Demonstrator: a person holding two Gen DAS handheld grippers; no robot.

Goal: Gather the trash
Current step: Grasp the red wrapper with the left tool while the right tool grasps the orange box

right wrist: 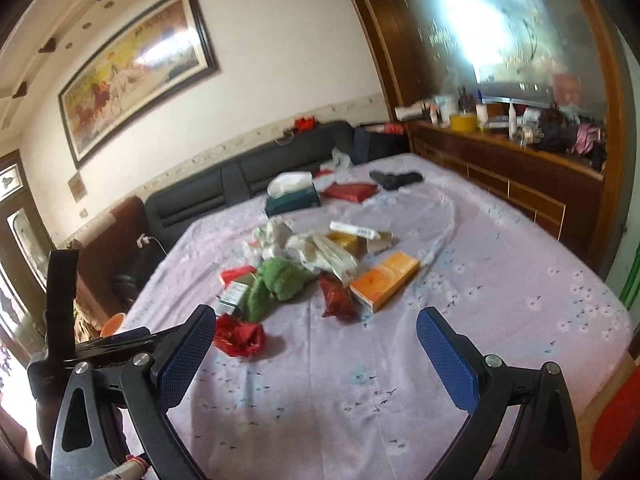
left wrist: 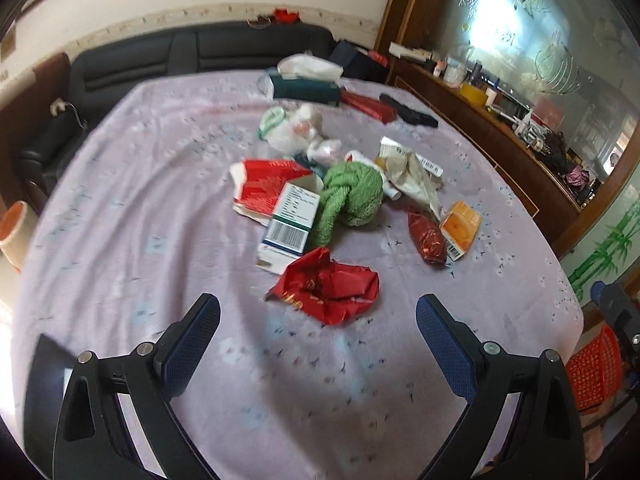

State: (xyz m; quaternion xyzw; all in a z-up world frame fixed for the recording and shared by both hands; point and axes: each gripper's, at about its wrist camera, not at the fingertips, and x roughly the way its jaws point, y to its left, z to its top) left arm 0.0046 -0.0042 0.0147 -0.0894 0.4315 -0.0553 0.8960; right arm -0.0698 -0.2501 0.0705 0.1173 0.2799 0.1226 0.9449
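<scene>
Trash lies heaped mid-table on a lilac cloth (left wrist: 160, 208). Nearest my left gripper (left wrist: 318, 314) is a crumpled red wrapper (left wrist: 328, 286), just beyond its open, empty fingers. Behind it sit a white barcoded box (left wrist: 290, 228), a knotted green cloth (left wrist: 352, 194), a red torn carton (left wrist: 264, 186), a dark red packet (left wrist: 428, 238), an orange box (left wrist: 460, 226), crumpled paper (left wrist: 412, 178) and white plastic bags (left wrist: 296, 130). My right gripper (right wrist: 316, 334) is open and empty above the cloth (right wrist: 480, 280), short of the orange box (right wrist: 384, 280), dark red packet (right wrist: 336, 296) and red wrapper (right wrist: 240, 336).
At the table's far side stand a tissue box (left wrist: 308, 82), a red flat pack (left wrist: 368, 106) and a black item (left wrist: 408, 114). A red mesh basket (left wrist: 592, 372) sits below the table's right edge. A dark sofa (left wrist: 192, 56) and a cluttered wooden counter (left wrist: 500, 120) border the table.
</scene>
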